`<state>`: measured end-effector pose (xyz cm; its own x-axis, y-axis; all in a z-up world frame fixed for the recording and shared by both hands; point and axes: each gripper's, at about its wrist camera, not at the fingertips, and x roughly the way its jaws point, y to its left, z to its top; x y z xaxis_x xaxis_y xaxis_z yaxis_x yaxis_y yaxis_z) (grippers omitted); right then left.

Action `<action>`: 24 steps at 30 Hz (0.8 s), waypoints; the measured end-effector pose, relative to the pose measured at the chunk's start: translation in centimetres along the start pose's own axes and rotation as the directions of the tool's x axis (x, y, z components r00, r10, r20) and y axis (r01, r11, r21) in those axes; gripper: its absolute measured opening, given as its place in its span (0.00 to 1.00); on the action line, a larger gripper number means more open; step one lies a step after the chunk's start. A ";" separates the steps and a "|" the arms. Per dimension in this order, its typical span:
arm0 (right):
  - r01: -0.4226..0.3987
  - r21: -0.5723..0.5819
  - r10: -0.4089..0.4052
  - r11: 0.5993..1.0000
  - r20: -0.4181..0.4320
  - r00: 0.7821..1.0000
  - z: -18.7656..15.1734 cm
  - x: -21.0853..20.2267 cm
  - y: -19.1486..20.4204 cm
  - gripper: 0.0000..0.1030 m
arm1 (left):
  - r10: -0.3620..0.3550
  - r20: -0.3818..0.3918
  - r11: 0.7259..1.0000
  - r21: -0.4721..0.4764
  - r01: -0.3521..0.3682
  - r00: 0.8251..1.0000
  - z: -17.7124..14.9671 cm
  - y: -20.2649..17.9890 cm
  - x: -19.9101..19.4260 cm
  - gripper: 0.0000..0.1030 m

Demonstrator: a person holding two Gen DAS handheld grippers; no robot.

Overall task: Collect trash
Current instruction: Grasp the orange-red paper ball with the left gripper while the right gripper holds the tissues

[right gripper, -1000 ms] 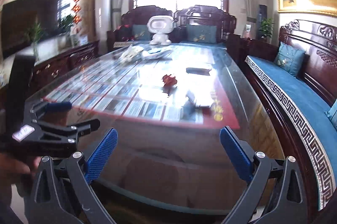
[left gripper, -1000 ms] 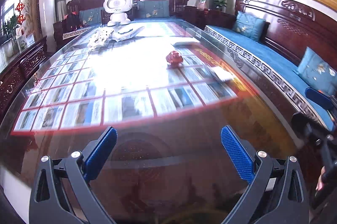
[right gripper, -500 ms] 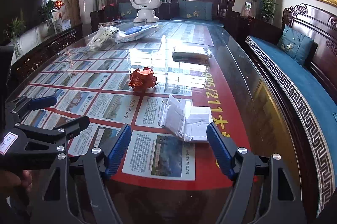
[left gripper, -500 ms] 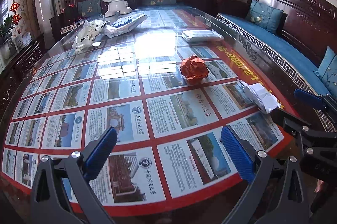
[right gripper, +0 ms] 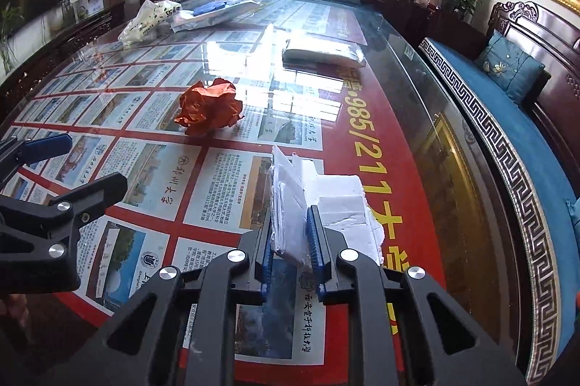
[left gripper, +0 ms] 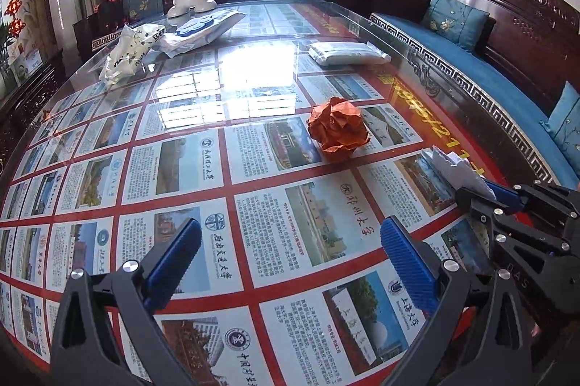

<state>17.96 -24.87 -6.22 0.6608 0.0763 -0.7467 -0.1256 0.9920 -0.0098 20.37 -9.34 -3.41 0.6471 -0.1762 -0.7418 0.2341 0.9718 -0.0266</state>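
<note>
Right wrist view: the right gripper point(right gripper: 290, 233) pinches a wad of white torn paper point(right gripper: 319, 201) on the glass tabletop point(right gripper: 417, 117).

Only one fold sits between the jaws, so loose sheets could slip free when lifted. The left gripper point(left gripper: 290, 259) hangs spread and empty, short of the crumpled orange paper ball point(left gripper: 338, 128); a closing finger might nudge the ball across the slick glass.

Both tools share one build. The left gripper point(left gripper: 290, 259) has matte black angular arms with triangular cut-outs, round silver screw heads at the joints behind the fingers point(left gripper: 406, 264), and ribbed blue pads on the inner faces. The right gripper point(right gripper: 291, 241) shows the same black frame, silver screws and ridged blue pads point(right gripper: 312, 237).
</note>
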 end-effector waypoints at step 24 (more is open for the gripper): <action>-0.126 0.044 0.122 0.991 0.077 0.989 -0.3 -2.6 -2.8 0.10 | -0.030 -0.073 1.000 -0.011 0.029 0.997 6.5 -2.4 7.6 0.41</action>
<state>16.35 -27.92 -4.44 0.6957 0.2046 -0.6885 -0.1754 0.9779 0.1134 29.41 -14.01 -4.60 0.5848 -0.1935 -0.7877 0.2450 0.9679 -0.0559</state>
